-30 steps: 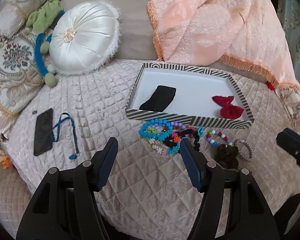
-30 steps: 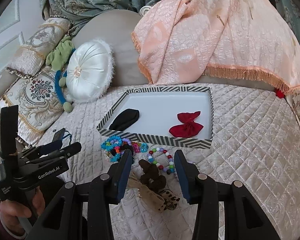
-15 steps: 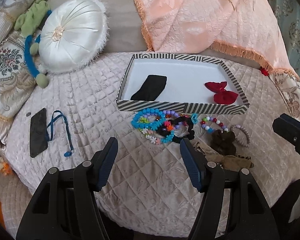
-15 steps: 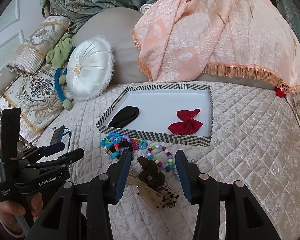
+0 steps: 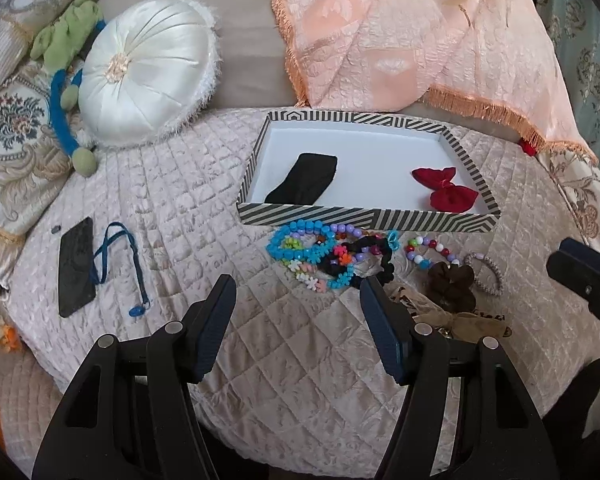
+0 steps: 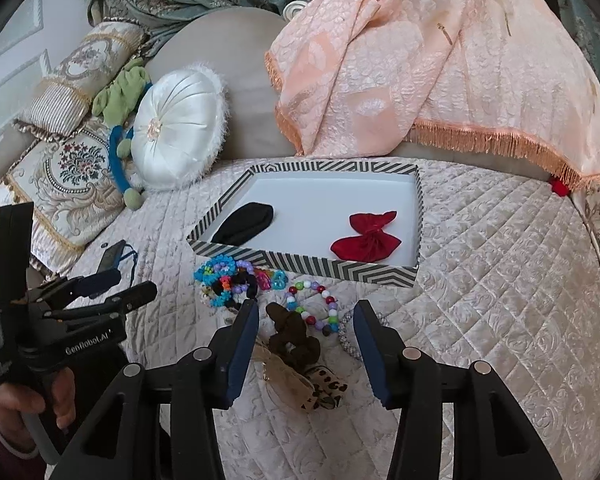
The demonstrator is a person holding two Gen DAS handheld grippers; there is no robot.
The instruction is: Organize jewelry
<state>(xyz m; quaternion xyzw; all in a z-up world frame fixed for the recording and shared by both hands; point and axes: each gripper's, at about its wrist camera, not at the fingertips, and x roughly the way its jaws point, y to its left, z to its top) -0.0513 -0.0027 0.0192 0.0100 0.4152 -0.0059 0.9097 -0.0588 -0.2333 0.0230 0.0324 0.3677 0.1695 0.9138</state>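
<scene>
Striped tray (image 6: 308, 266): held a red bow (image 6: 366, 236).
Right gripper (image 6: 305, 320): I kept it released (over a brown scrunchie (image 6: 294, 336)).
Left gripper (image 5: 298, 300): released, holding nothing.

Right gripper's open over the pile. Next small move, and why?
Probably lower the right gripper onto the brown scrunchie and close. Its open jaws already straddle that scrunchie, which lies on the quilt outside the striped tray. The tray holds only a black headband and red bow, so there is room. The left gripper is open and holds nothing.
</scene>
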